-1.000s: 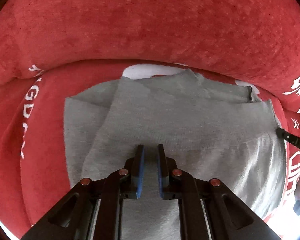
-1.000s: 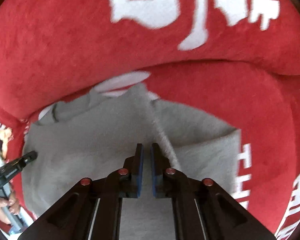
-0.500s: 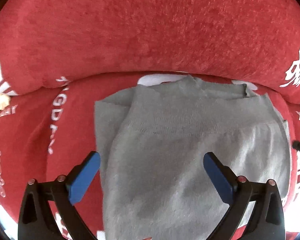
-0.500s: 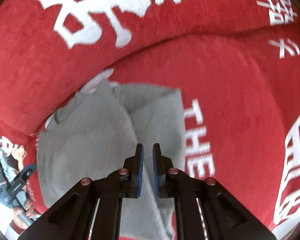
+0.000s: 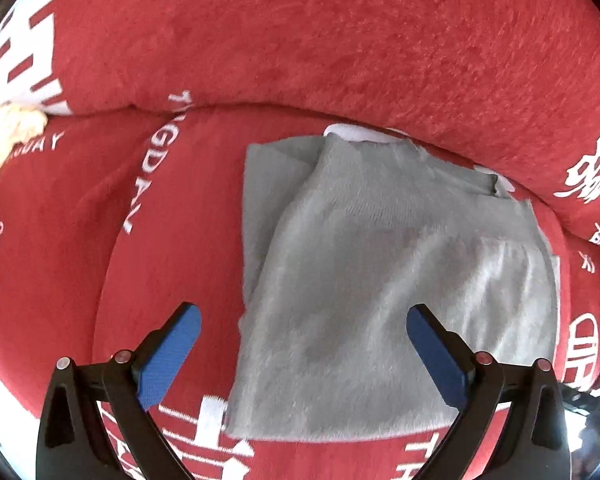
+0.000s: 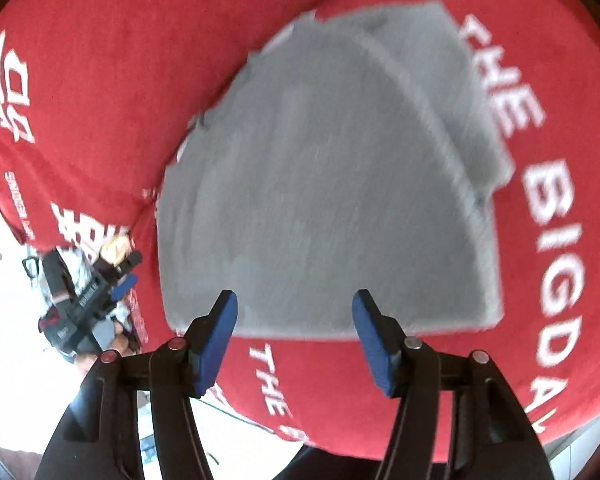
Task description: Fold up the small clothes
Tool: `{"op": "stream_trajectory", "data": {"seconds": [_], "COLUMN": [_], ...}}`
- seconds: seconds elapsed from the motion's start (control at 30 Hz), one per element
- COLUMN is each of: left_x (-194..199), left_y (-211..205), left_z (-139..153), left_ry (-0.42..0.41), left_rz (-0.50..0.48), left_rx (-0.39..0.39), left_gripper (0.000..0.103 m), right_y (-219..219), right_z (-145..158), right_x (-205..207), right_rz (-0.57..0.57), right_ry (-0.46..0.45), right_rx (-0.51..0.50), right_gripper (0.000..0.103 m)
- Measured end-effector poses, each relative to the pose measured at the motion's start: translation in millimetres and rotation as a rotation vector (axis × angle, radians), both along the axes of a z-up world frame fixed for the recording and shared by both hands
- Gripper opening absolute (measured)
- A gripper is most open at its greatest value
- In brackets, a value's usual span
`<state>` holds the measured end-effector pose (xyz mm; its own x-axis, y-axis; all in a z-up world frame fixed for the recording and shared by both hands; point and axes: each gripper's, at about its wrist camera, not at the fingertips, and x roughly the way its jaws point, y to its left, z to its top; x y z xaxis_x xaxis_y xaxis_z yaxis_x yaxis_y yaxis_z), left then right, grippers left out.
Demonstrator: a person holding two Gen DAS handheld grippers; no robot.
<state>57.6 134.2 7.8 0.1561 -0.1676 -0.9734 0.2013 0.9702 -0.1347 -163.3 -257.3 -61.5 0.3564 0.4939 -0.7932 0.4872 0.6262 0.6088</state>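
Observation:
A grey knit garment [image 5: 372, 280] lies folded in layers on a red seat cushion [image 5: 172, 208] with white lettering. My left gripper [image 5: 304, 352] is open and empty, held above the garment's near edge. In the right wrist view the same garment [image 6: 324, 184] lies flat with a folded flap at its right side. My right gripper [image 6: 294, 332] is open and empty, just above the garment's near edge. The left gripper [image 6: 96, 284] also shows in the right wrist view at the left, off the cushion's side.
The red backrest [image 5: 340, 40] rises right behind the garment. The cushion's front edge [image 6: 380, 444] lies close below my right gripper. A cream fuzzy thing [image 5: 8, 136] lies at the far left by the backrest.
Both grippers let go of the garment and opened, the left first, the right after. Both pulled back and up, so the folded garment now lies free on the cushion.

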Motion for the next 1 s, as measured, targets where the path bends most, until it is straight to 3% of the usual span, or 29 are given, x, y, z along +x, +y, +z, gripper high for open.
{"op": "stream_trajectory", "data": {"seconds": [0.23,0.4,0.5,0.63,0.7,0.8,0.87,0.9,0.93,0.97,1.0], "left_x": [-24.9,-49.2,-57.2,-60.5,-58.4,-54.2,-50.8,-48.9,-47.6,-47.0,-46.0], "left_y": [36.6,60.2,69.5,82.7,85.3,83.9,83.2,84.4,86.1,87.1,86.2], "left_z": [-11.4,-26.6,-44.3,-64.2,-68.0,-70.5,-72.7,-74.1,-74.1,-72.5,-68.8], "left_ry": [0.073,0.157,0.23,0.281,0.28,0.275,0.273,0.27,0.264,0.255,0.238], "left_rz": [0.037,0.078,0.134,0.286,0.353,0.396,0.402,0.407,0.409,0.407,0.391], "left_rx": [-0.017,-0.072,-0.144,-0.269,-0.314,-0.34,-0.338,-0.33,-0.335,-0.337,-0.331], "left_gripper": [0.103,0.103,0.103,0.102,0.094,0.069,0.035,0.029,0.022,0.021,0.019], "right_y": [47.0,88.0,115.5,141.6,148.7,154.1,158.4,159.8,162.2,162.8,163.5], "right_z": [-32.2,-41.2,-49.9,-66.8,-75.1,-81.3,-86.5,-88.5,-90.3,-92.0,-94.3], "right_x": [1.2,3.1,11.2,18.4,21.7,26.4,29.9,31.1,33.0,34.7,35.7], "right_rz": [0.006,0.03,0.044,0.007,-0.034,-0.114,-0.159,-0.175,-0.189,-0.203,-0.204], "right_ry": [0.048,0.051,0.048,0.05,0.047,0.004,-0.007,-0.004,0.002,0.016,0.039], "right_rx": [0.098,0.182,0.239,0.319,0.347,0.378,0.404,0.414,0.421,0.419,0.404], "right_gripper": [0.064,0.064,0.064,0.064,0.064,0.064,0.064,0.061,0.055,0.024,0.008]}}
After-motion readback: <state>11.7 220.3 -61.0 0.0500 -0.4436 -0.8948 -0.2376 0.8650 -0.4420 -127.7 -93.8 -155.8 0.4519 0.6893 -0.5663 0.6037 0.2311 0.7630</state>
